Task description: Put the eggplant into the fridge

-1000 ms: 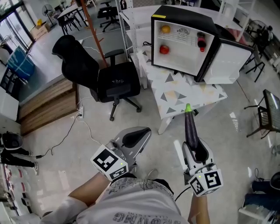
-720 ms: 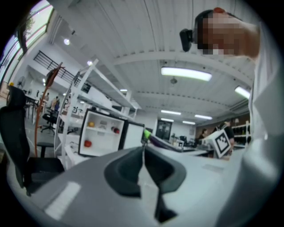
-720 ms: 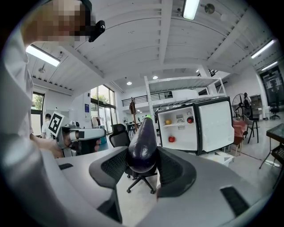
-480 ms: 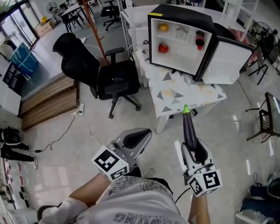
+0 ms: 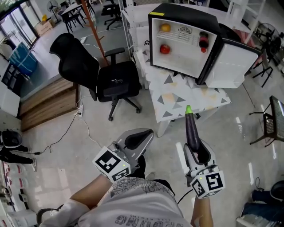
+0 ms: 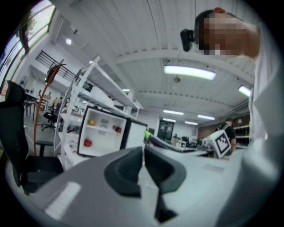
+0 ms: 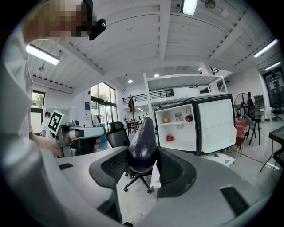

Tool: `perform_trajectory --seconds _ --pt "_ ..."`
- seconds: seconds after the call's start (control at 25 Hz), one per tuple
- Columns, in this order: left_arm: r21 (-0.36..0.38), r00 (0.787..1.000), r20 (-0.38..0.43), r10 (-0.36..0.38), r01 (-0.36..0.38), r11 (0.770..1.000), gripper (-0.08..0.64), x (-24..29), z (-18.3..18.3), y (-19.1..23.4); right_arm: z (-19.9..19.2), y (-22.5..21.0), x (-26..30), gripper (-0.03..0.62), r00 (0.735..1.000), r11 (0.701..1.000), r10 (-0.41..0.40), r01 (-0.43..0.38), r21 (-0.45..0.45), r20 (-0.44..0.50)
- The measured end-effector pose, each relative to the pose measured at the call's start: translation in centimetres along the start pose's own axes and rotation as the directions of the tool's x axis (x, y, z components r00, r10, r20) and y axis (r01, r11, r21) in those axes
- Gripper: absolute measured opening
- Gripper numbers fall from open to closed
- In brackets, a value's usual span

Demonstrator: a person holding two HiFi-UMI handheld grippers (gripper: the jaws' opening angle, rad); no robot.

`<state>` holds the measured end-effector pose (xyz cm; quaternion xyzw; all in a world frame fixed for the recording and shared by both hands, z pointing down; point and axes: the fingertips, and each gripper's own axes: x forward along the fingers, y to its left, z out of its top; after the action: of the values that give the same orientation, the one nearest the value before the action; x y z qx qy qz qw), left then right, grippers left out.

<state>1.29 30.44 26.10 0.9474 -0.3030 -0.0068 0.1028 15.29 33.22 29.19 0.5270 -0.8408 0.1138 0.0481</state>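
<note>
Purple and glossy, the eggplant (image 5: 192, 129) is pinched at its thick end between the jaws of the right hand-held gripper (image 5: 197, 153). Its long axis runs along that gripper's own line, so the green stem tip leads.

The fridge (image 5: 186, 12) lies ahead of that tip and well apart from it. It stands on a counter (image 5: 177, 96) with a triangle pattern, and its door (image 5: 230, 62) is swung open to the right. In the head view the eggplant points almost straight at the white opening. In the right gripper view the opening sits just right of the tip, so I judge a slight turn that way will be needed as the reach goes in.

3 things are already inside. A yellow-orange fruit (image 5: 165, 28) and a dark red item (image 5: 203, 42) sit at the upper level, and a red round one (image 5: 164, 48) sits lower left. The lower right of the interior looks free and seems the likeliest spot.

The left hand-held gripper (image 5: 135, 142) has its jaws pressed together on nothing. It is held to the left of the right one, near the black office chair (image 5: 116, 82). With the door already open, it appears to have no part in the coming move.

The right hand is both the loaded one and the one lined up with the fridge. Entering stem-first would keep the jaws outside the opening until the eggplant is over the shelf. The near edge of the counter and the open door are what it must clear.
</note>
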Motion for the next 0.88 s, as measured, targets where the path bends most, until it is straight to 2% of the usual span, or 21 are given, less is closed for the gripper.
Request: perform_trajectory --seconds 0.44,0.88 --pt "-0.022 1.0 -0.014 -0.006 0.005 1.0 0.015 3.5 -0.1 6.9 0.4 -2.6 7.0 0.193 1.0 1.0 -0.018 0.018 0.01 -0.023" --pt "-0.048 0.999 -0.032 -0.01 0.008 0.999 0.015 6.8 1.0 16.0 1.5 -4.4 16.1 0.193 0.998 0.999 -0.03 0.032 0.029 -0.056"
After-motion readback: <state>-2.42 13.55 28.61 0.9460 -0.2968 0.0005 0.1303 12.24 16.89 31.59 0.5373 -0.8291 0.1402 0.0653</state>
